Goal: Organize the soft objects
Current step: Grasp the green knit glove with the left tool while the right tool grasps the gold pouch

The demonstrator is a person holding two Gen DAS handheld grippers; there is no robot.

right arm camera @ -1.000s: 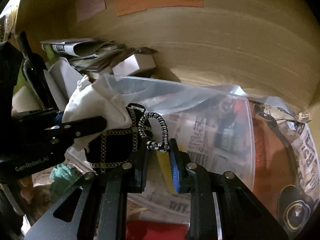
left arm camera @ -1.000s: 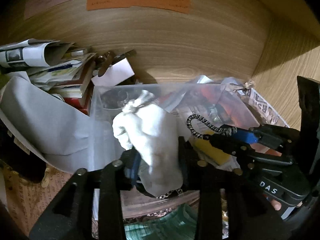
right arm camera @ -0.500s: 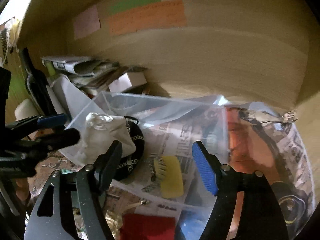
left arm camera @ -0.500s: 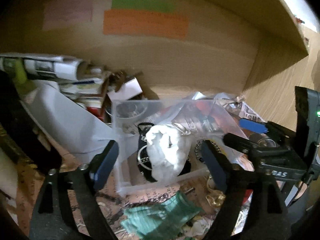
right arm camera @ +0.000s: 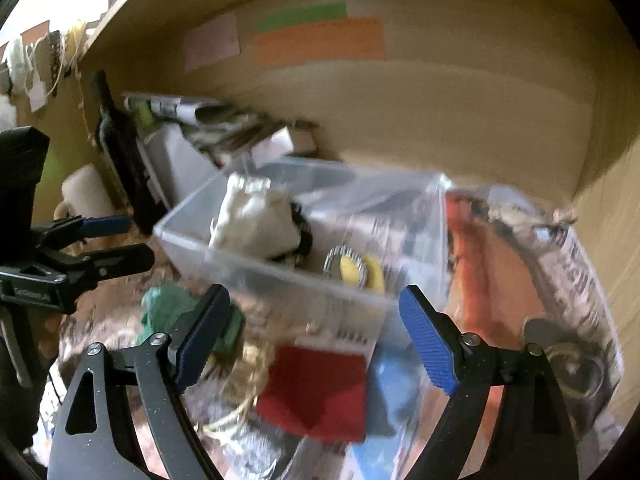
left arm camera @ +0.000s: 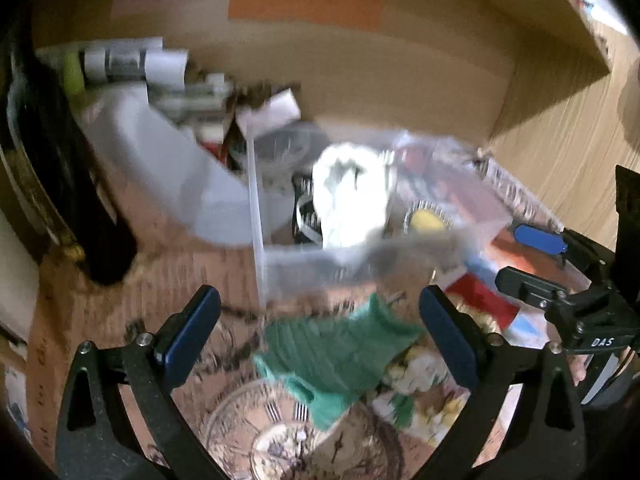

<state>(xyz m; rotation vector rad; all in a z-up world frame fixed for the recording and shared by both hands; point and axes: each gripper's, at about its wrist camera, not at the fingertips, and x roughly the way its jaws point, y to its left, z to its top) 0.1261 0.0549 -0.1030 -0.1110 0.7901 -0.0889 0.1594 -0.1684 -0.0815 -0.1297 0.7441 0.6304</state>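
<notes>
Since a second ago both tools have let go and backed away from the box: the white cloth bundle [left arm camera: 352,196] that the left gripper [left arm camera: 320,336] was clamping now lies loose inside the clear plastic box [left arm camera: 360,256], and the cord the right gripper [right arm camera: 316,336] was pinching is no longer between its pads; both pairs of jaws stand spread wide with nothing between them.

Bundle sits toward the left end of the box, leaning on a dark patterned object [right arm camera: 302,236] that it mostly hides; only a black edge shows, shape not readable. Just to its right in the box, a yellow item [right arm camera: 360,270] ringed by something pale and ridged; too blurred to name.

Green knitted cloth [left arm camera: 340,352] lies on the surface in front of the box, outside it, between the left gripper's blue pads [left arm camera: 188,336] in that view; its near end overlaps a clock-face print [left arm camera: 288,436], cut off by the frame's bottom edge.

Red flat piece [right arm camera: 316,392] and a blue piece [right arm camera: 388,384] lie before the box on the right; material cannot be told through motion blur.

Right of the box, a clear bag [right arm camera: 520,280] over orange contents and newsprint; details smeared.

Behind: stacked papers [left arm camera: 132,64] and pink, green and orange labels on the wooden back wall [right arm camera: 440,92]; text illegible.
</notes>
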